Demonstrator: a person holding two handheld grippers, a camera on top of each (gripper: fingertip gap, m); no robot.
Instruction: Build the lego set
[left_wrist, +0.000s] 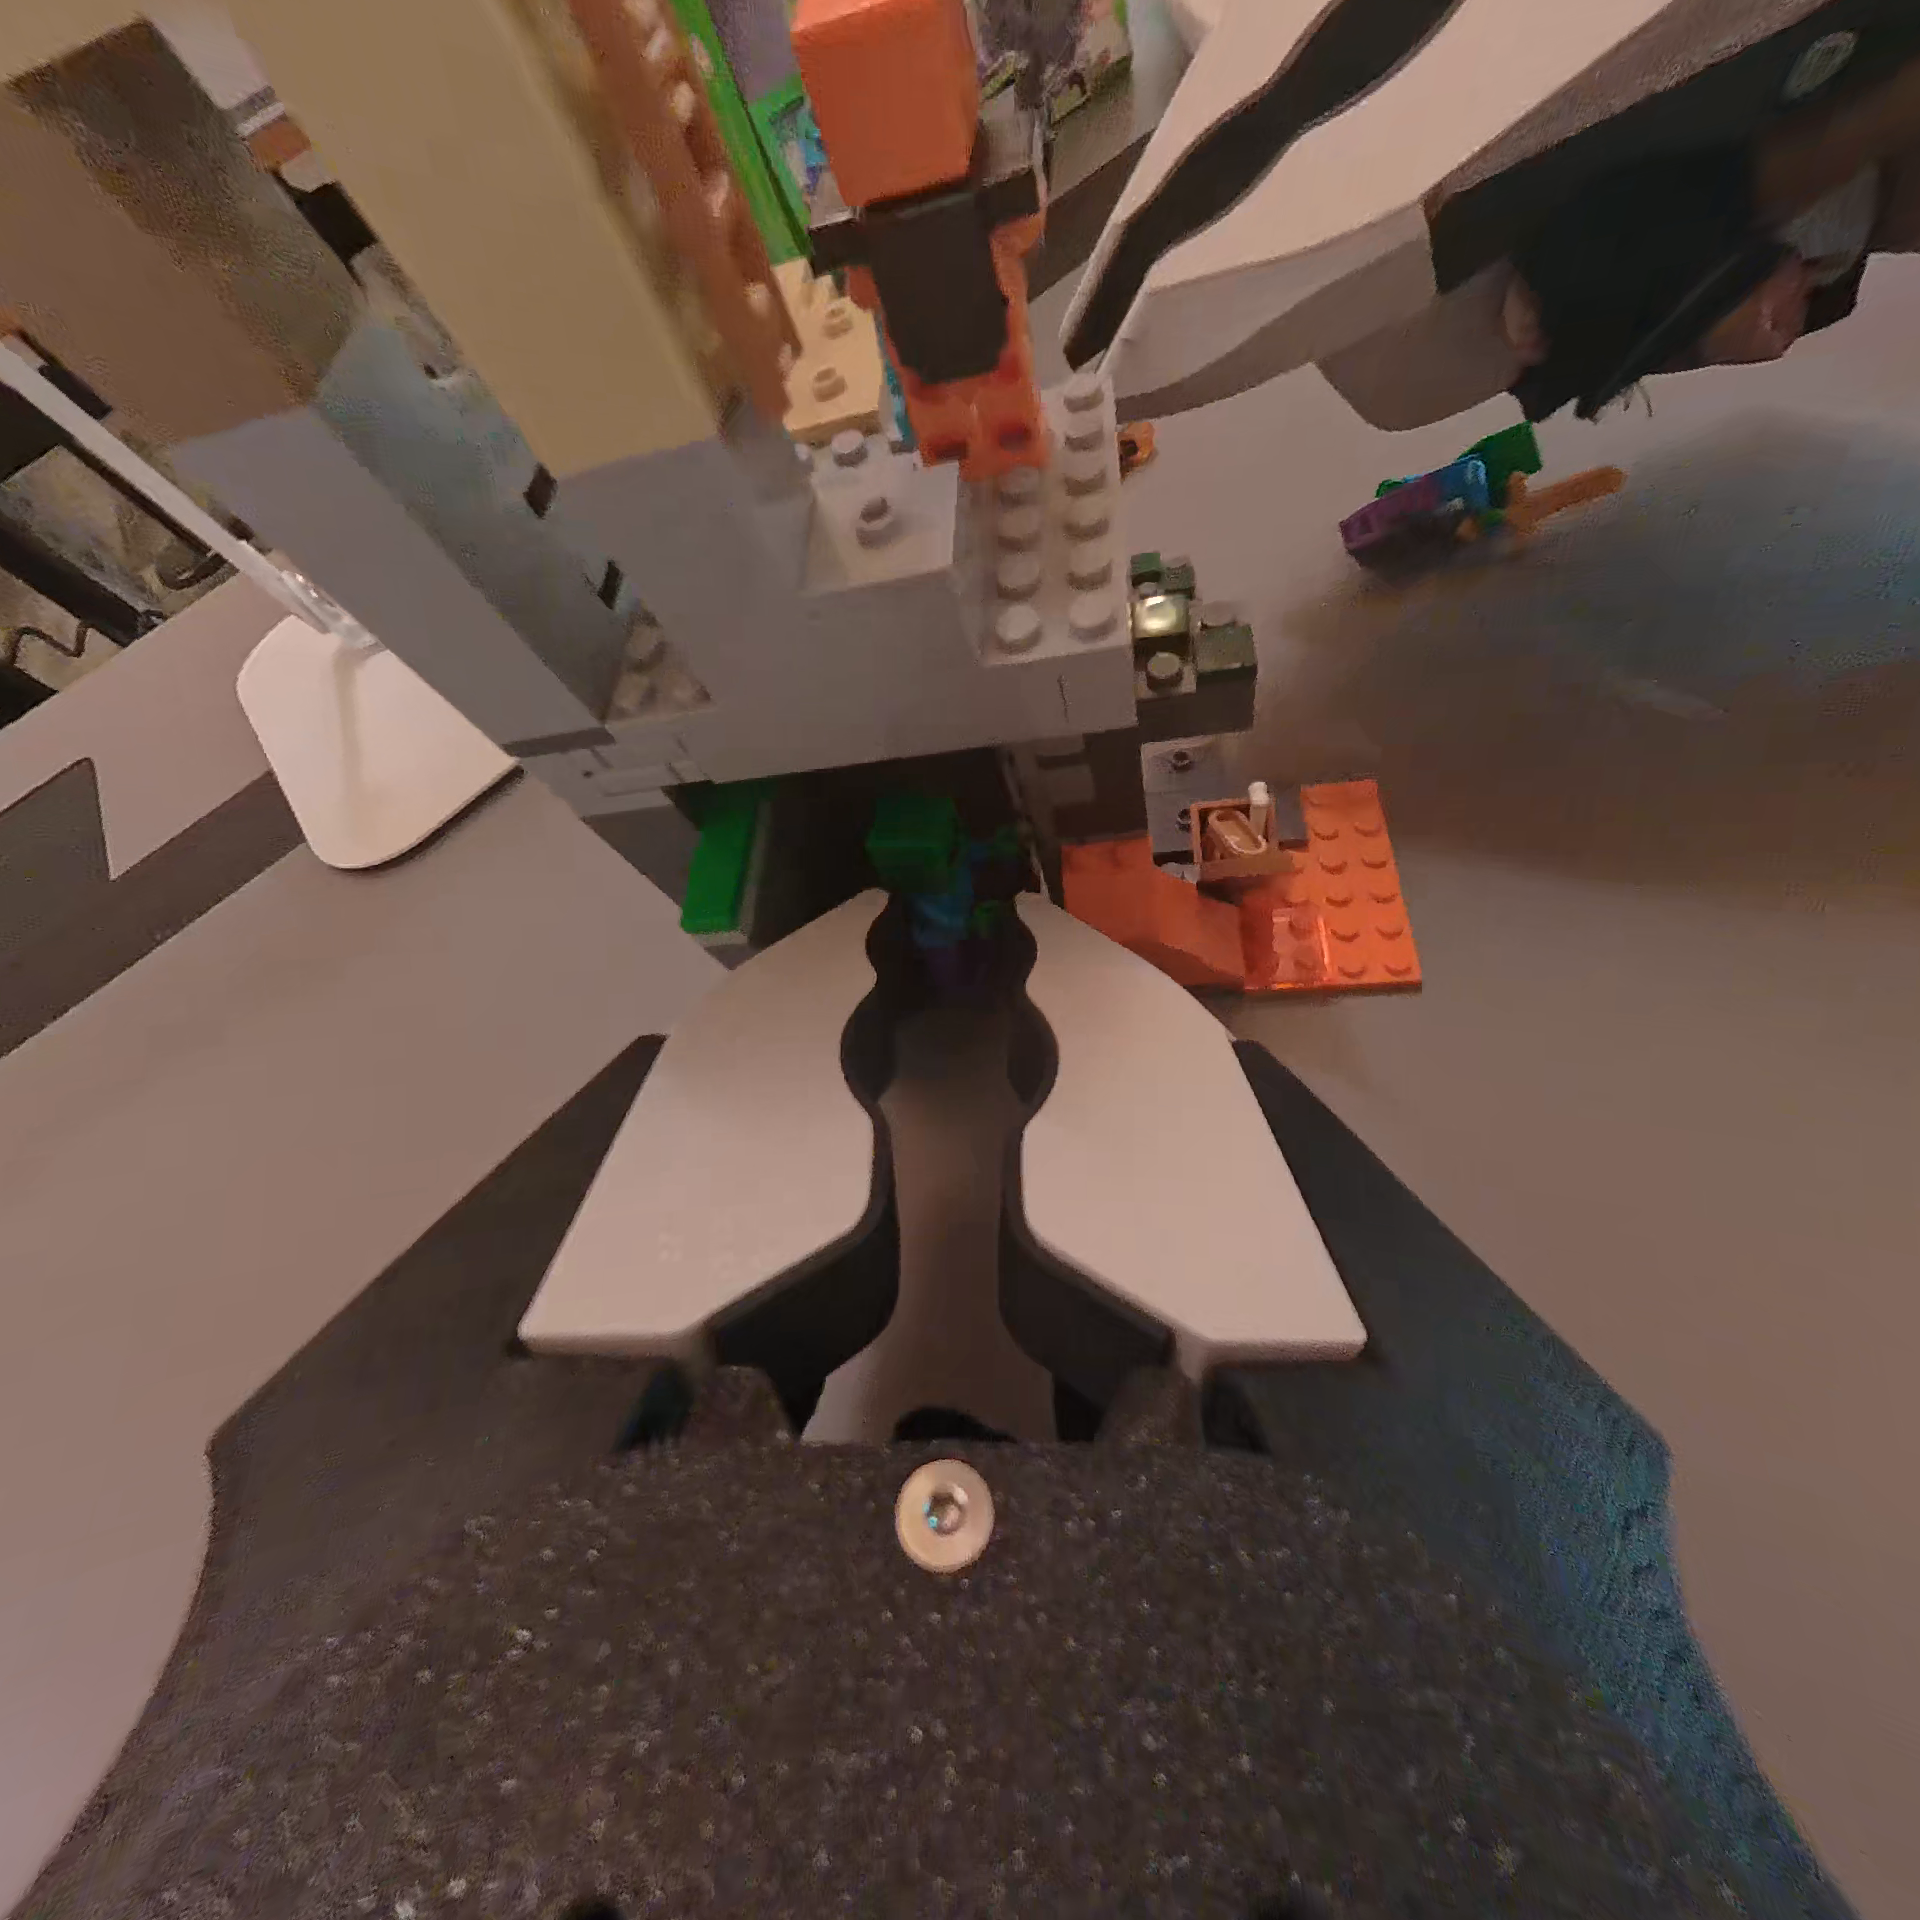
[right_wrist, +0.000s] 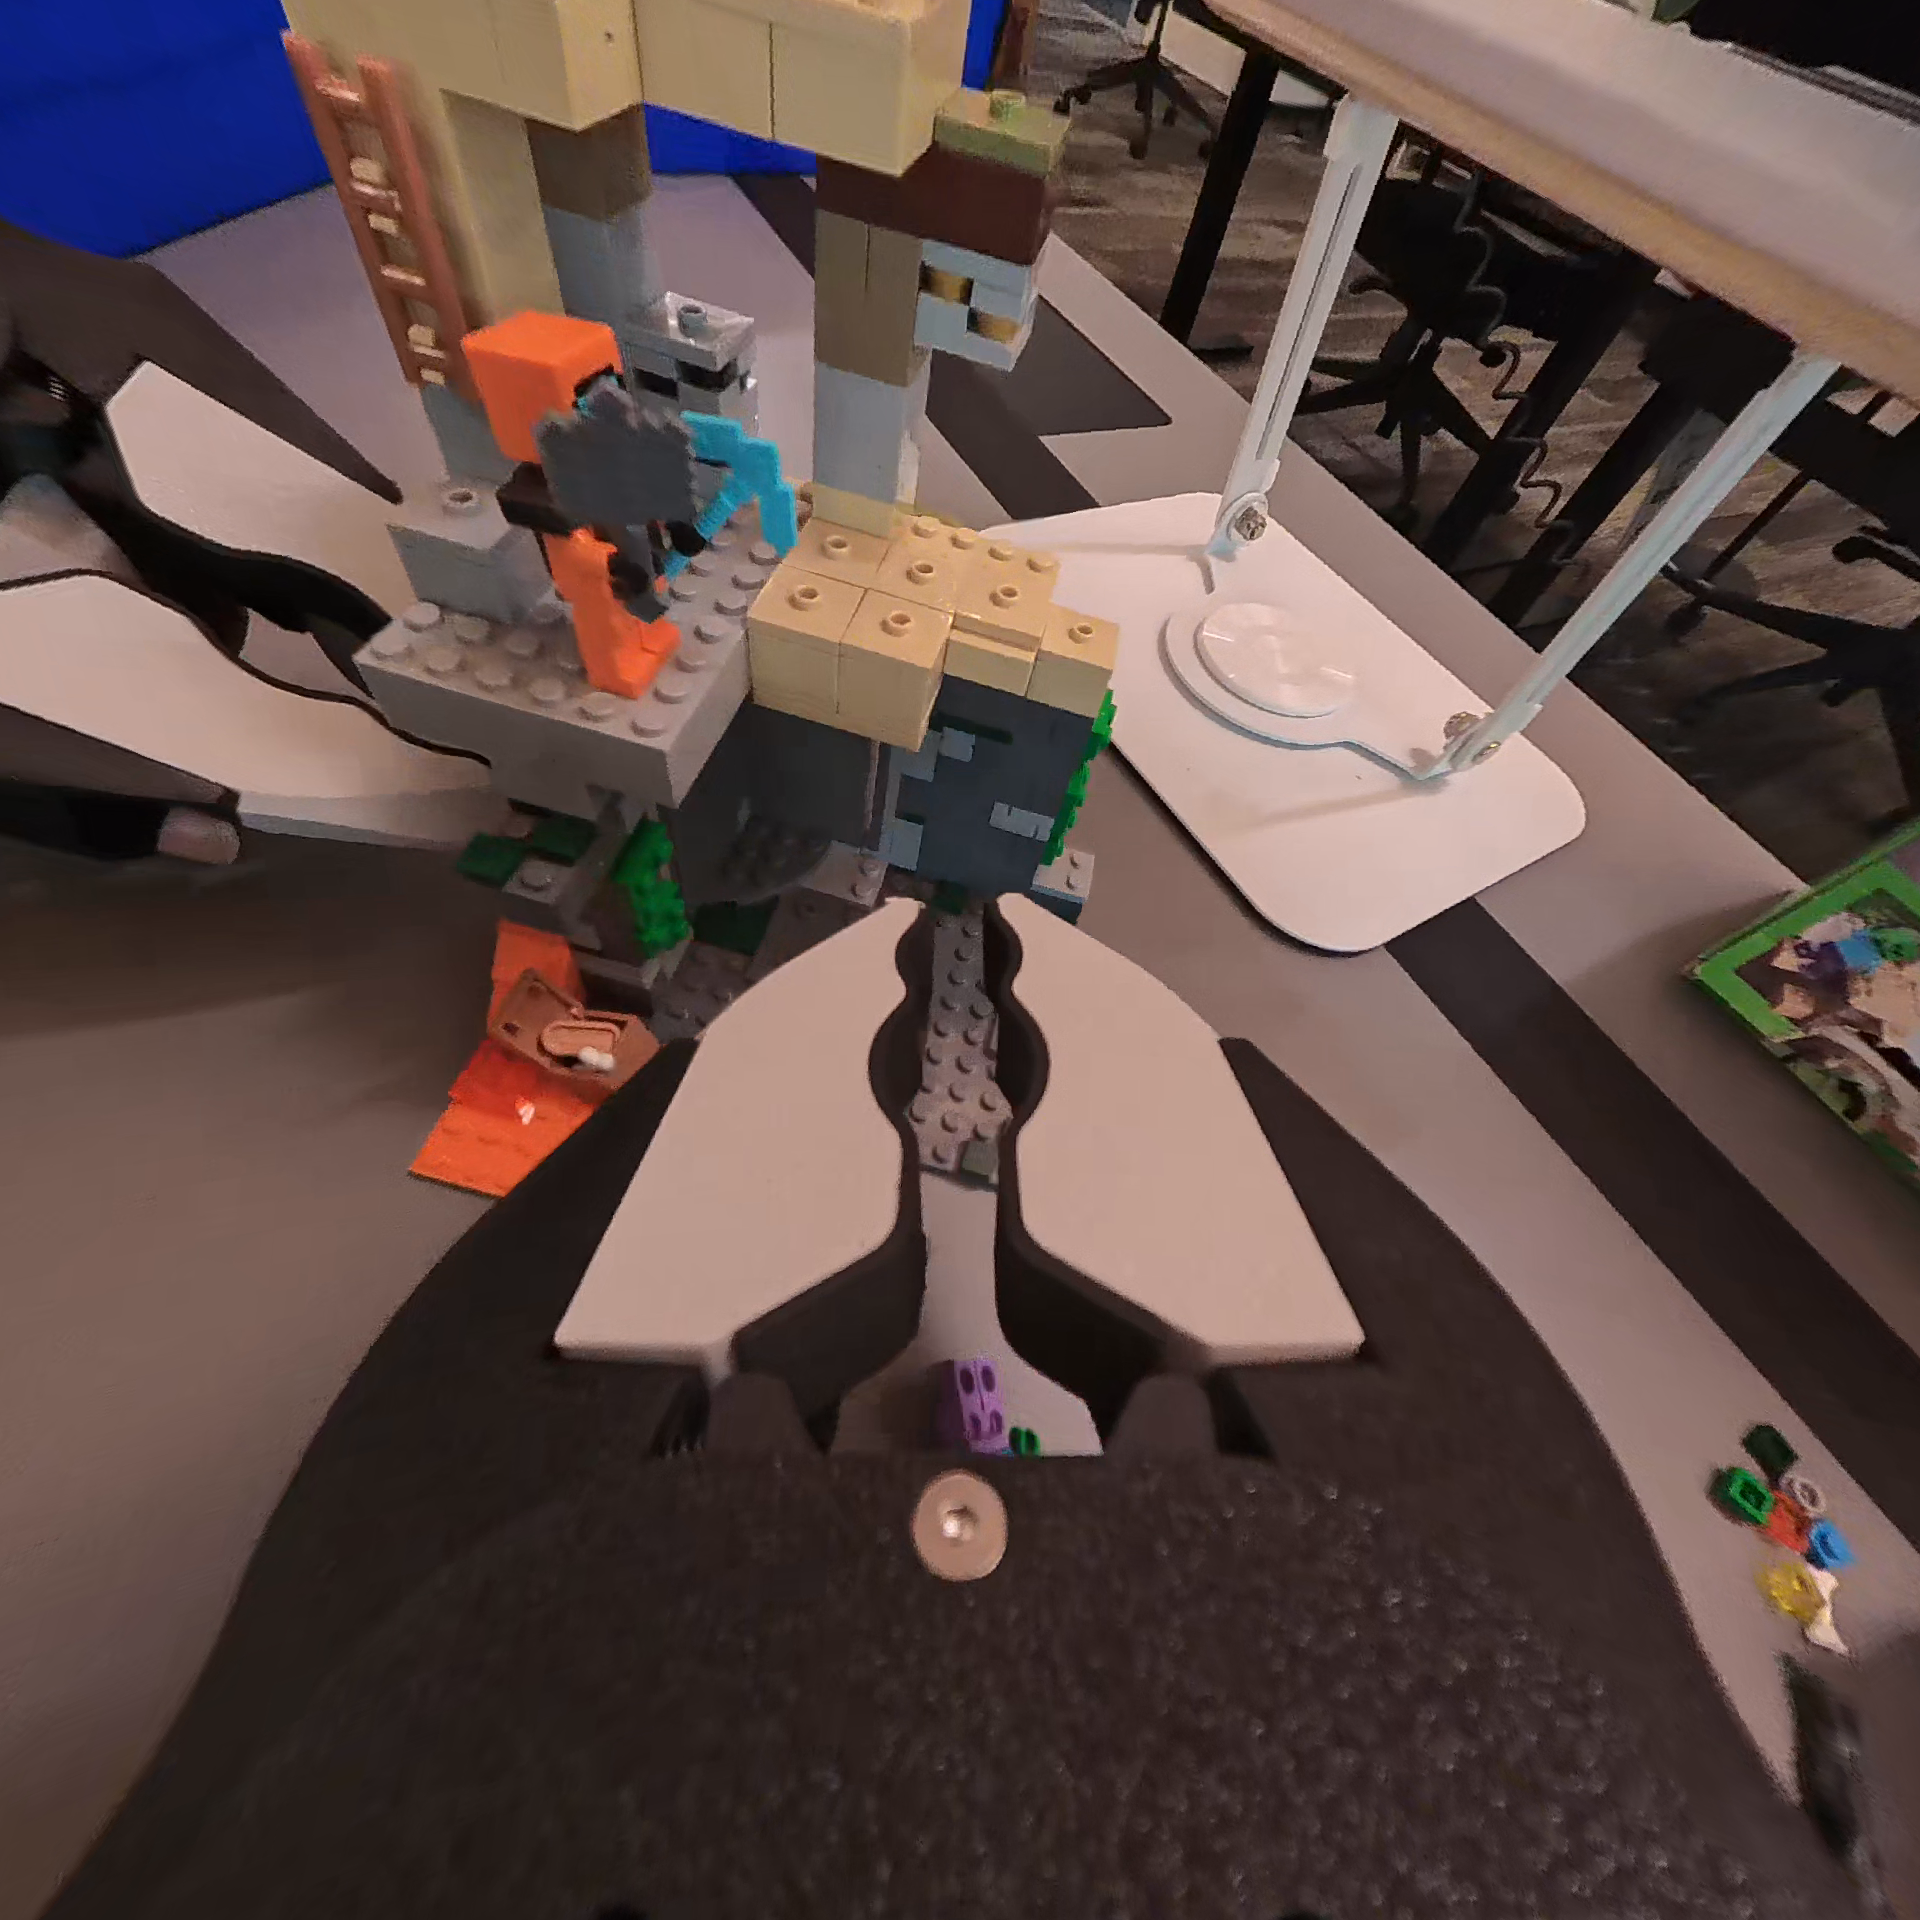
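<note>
The lego build (left_wrist: 862, 665) is a grey platform on dark walls with tan pillars and a brown ladder; it also shows in the right wrist view (right_wrist: 665, 717). An orange figure (left_wrist: 966, 343) stands on the platform and, in the right wrist view (right_wrist: 603, 540), holds a grey shield and a blue pickaxe. My left gripper (left_wrist: 951, 920) is shut on a green, blue and purple zombie figure (left_wrist: 940, 883) at the opening under the platform. My right gripper (right_wrist: 956, 920) is nearly closed and empty, above the build's grey base plate (right_wrist: 956, 1081). It hangs beside the orange figure in the left wrist view (left_wrist: 1081, 353).
A second zombie figure (left_wrist: 1444, 499) with a tan sword lies on the table to the right. An orange plate (left_wrist: 1340, 883) with a small chest adjoins the build. A white lamp base (right_wrist: 1382, 790) stands behind it. The set's green box (right_wrist: 1829, 997) and several loose small pieces (right_wrist: 1787, 1527) lie at the right.
</note>
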